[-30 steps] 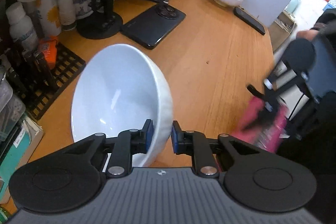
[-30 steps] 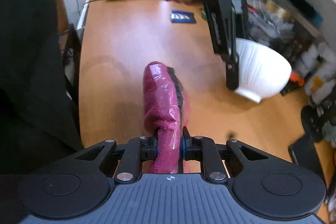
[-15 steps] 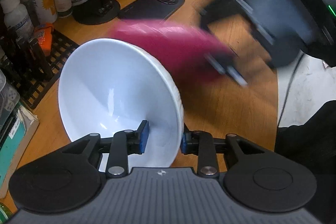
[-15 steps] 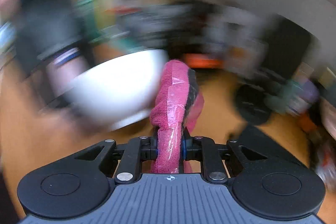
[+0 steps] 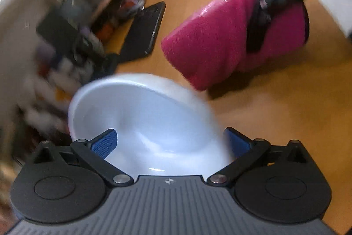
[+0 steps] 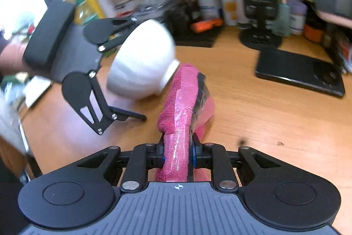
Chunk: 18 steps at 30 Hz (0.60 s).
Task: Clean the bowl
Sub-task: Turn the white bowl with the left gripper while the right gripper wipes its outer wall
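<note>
Two tongs in frame. Left tongs have just been opening, jaws now spread wide, white bowl between them, pads off its wall. Bowl sits tilted, just above the wooden bench. Right tongs clenched on pink cloth, right beside the bowl's foot.

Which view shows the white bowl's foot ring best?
The right wrist view: the white bowl lies tilted, foot ring toward the pink cloth. The left wrist view shows only its blurred inside.
</note>
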Motion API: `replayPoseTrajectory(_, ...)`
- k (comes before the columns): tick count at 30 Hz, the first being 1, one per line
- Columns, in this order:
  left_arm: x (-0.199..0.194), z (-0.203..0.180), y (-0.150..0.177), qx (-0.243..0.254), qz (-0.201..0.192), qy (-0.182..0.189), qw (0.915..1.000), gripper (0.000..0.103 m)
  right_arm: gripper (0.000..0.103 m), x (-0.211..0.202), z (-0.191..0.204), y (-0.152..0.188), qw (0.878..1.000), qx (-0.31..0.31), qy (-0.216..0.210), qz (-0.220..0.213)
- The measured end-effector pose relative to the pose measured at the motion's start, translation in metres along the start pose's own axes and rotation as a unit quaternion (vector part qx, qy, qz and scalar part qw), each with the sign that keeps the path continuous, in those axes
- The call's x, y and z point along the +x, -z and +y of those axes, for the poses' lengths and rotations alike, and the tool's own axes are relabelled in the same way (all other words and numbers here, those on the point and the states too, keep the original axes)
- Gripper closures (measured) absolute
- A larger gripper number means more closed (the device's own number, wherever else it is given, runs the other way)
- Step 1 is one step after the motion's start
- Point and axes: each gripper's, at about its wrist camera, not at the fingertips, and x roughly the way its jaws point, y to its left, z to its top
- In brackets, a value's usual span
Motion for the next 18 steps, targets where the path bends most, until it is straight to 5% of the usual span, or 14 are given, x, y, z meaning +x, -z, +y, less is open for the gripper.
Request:
replayPoseTrajectory(1, 0.001, 0.002, 0.0, 0.01, 0.0, 0.002, 0.9999, 0.001, 0.082, 0.0, -0.001, -0.001, 1.0, -0.001, 0.002, 0.0)
replayPoseTrajectory(3, 0.006, 0.017, -0.001, -0.012, 0.028, 0.027, 0.9992, 0.026, 0.082, -0.001, 0.0, -0.003, 1.0, -0.002, 0.005, -0.001)
replayPoseTrajectory(5, 0.01, 0.025, -0.002, -0.034, 0.053, 0.047, 0.9969, 0.085, 0.082, -0.001, -0.002, -0.005, 1.0, 0.003, 0.012, -0.004)
replayPoseTrajectory(7, 0.015, 0.04, 0.002, -0.103, 0.072, 0.062, 0.9901, 0.081, 0.082, 0.0, -0.008, -0.006, 1.0, 0.007, 0.017, -0.007)
replayPoseTrajectory(9, 0.017, 0.067, 0.014, -0.223, 0.069, 0.104, 0.9667, 0.077, 0.082, -0.001, -0.009, -0.007, 1.0, 0.006, 0.022, -0.008)
replayPoseTrajectory(12, 0.014, 0.087, 0.021, -0.321, 0.052, 0.175, 0.9295, 0.077, 0.082, 0.002, -0.01, -0.016, 0.999, -0.016, 0.032, -0.005)
replayPoseTrajectory(18, 0.003, 0.077, 0.021, -0.355, 0.053, 0.254, 0.8982, 0.075, 0.082, 0.014, -0.001, -0.051, 0.993, -0.102, 0.061, -0.005)
